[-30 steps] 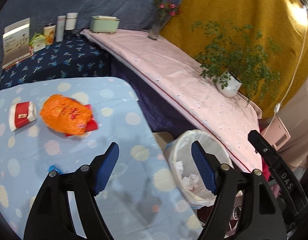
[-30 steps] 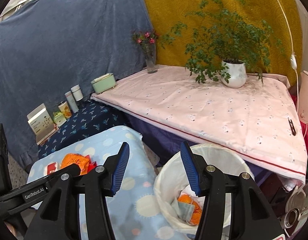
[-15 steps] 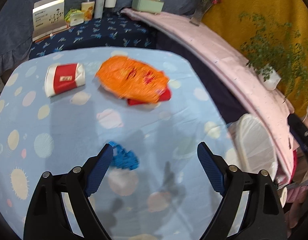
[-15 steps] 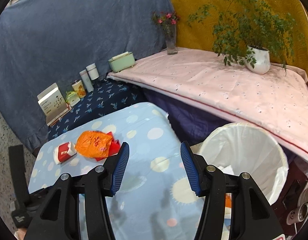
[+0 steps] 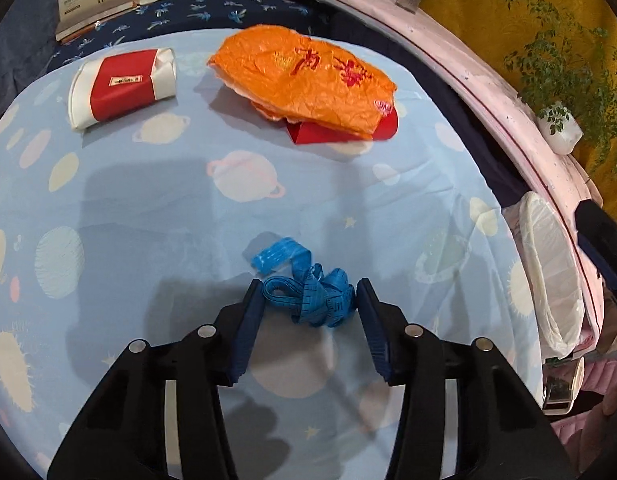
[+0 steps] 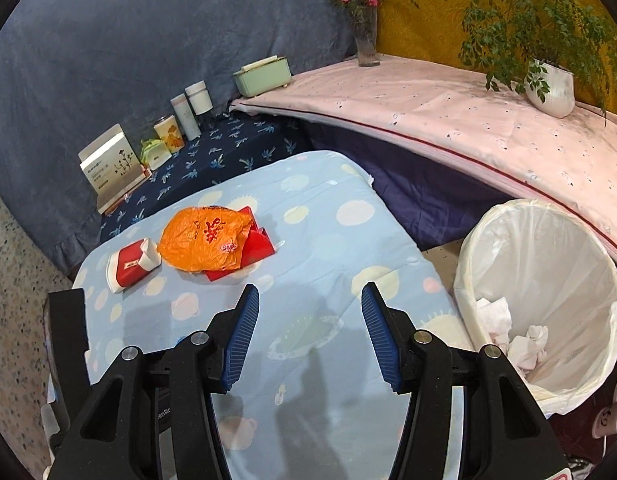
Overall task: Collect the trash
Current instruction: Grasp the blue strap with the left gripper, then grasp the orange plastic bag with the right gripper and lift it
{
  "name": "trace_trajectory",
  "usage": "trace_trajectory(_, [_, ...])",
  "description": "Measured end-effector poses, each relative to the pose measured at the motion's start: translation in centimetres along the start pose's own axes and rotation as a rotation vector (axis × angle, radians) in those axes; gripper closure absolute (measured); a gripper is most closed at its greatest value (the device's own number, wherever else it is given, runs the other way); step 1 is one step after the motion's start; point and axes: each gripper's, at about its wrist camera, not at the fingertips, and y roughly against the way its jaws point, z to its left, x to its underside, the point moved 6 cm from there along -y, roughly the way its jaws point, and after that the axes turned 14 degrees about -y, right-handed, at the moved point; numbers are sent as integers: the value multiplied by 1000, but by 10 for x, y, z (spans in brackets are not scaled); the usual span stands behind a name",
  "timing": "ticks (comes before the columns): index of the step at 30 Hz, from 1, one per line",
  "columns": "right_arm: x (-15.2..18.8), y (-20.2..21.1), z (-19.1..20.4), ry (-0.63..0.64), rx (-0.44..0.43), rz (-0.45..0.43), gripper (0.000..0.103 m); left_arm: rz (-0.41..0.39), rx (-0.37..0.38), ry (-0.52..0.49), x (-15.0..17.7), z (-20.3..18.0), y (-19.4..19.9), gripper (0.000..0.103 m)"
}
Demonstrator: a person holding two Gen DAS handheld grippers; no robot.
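A crumpled blue ribbon (image 5: 306,284) lies on the light blue table (image 5: 148,216), right between the blue pads of my open left gripper (image 5: 310,308), which is low over it. Farther back lie an orange plastic bag (image 5: 304,80) on a red packet (image 5: 320,132), and a red and white packet (image 5: 122,86). In the right wrist view my right gripper (image 6: 310,328) is open and empty above the table; the orange bag (image 6: 204,238) and red and white packet (image 6: 132,266) lie ahead. The white lined bin (image 6: 548,300) stands to its right with crumpled tissues inside; it also shows in the left wrist view (image 5: 548,264).
A dark blue cloth surface behind holds a box (image 6: 110,164), tins and bottles (image 6: 186,114). A pink covered table (image 6: 468,120) at the right carries a green box (image 6: 264,74), a vase of flowers (image 6: 366,36) and a potted plant (image 6: 548,84).
My left gripper has swung from over the bin to the table and come down around the blue ribbon, narrowing its opening. My right gripper has turned from the bin toward the table.
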Motion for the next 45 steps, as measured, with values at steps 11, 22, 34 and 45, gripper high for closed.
trace_trajectory(11, [6,-20,24,38,-6,35,50,-52,15,44,-5,18,27,74])
trace_trajectory(22, [3,-74,75,84,-28,98,51,-134,-72,141,-29,91,59,73])
trace_trajectory(34, [-2,-138,91,51,-19,167,45,-153,-76,141,-54,113,50,74])
trace_trajectory(45, [-3,-120,94,58,-101,158,88,-164,-59,109,-65,95,52,74])
